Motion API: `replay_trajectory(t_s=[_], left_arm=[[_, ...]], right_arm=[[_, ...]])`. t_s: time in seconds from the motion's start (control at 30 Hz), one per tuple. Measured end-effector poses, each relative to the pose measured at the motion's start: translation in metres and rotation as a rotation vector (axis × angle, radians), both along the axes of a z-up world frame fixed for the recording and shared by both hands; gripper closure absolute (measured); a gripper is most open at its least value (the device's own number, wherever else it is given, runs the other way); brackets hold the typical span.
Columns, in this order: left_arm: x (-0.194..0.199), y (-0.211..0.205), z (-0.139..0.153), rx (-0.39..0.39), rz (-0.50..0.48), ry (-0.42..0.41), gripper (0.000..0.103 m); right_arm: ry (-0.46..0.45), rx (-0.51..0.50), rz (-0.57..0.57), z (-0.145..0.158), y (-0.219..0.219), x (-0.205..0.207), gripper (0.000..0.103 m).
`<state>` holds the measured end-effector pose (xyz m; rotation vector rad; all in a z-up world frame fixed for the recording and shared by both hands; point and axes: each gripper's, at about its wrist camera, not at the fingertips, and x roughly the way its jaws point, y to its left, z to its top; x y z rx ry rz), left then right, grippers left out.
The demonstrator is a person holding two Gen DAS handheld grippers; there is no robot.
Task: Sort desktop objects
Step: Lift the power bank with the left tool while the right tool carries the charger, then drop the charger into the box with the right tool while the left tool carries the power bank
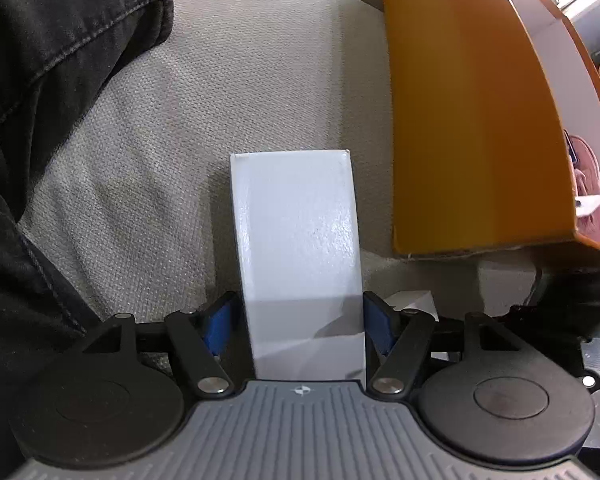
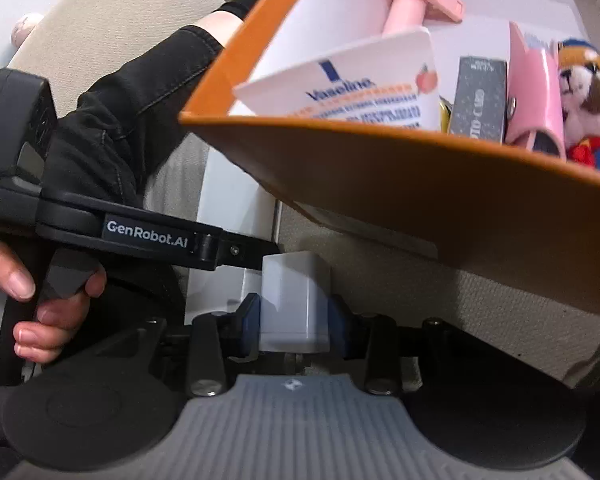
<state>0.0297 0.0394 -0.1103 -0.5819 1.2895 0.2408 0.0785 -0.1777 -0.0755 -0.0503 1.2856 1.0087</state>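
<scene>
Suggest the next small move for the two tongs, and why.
Probably lift the left tongs and carry the white box over the orange bin rim. The box is clamped between the pads above grey fabric, outside the bin. The right tongs hold a white charger below the bin wall.

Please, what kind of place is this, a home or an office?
Probably a home living room, not an office. The grey fabric cushion looks like a sofa, and the orange box holds personal things: a Vaseline pack and a plush toy.
</scene>
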Motion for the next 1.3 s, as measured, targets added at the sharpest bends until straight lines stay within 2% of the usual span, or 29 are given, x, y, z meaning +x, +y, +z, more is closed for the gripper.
replay_trajectory(t_s=[0.1,0.33,0.57,0.67,0.77,0.97,1.1,1.17,1.3], left_arm=[[-0.003,-0.003,0.002,0.017,-0.001,-0.018,0.032],[-0.015,-0.003,0.015,0.018,0.051,-0.080,0.033],[-0.026,0.005,0.049,0.019,0.069,-0.170,0.033],[-0.030,0.007,0.068,0.026,0.066,-0.218,0.033],[-0.031,0.015,0.094,0.028,0.054,-0.260,0.033],[-0.018,0.023,0.138,0.053,-0.001,-0.336,0.033],[-0.002,0.022,0.157,0.074,-0.044,-0.372,0.033],[0.006,0.020,0.166,0.089,-0.067,-0.388,0.033],[0.020,0.017,0.176,0.100,-0.099,-0.405,0.033]], right_arm=[[0.013,0.007,-0.005,-0.003,0.002,0.000,0.064],[-0.006,0.024,0.005,0.004,0.001,-0.004,0.065],[-0.005,0.103,0.020,0.033,-0.012,-0.002,0.065],[0.024,0.160,0.036,0.053,-0.021,0.001,0.065],[0.008,0.199,0.051,0.079,-0.029,0.001,0.065],[-0.128,0.248,0.074,0.144,-0.039,0.022,0.065],[-0.281,0.140,0.140,0.163,-0.029,0.057,0.065],[-0.292,0.076,0.192,0.156,-0.019,0.082,0.065],[-0.255,-0.023,0.338,0.123,0.016,0.118,0.065]])
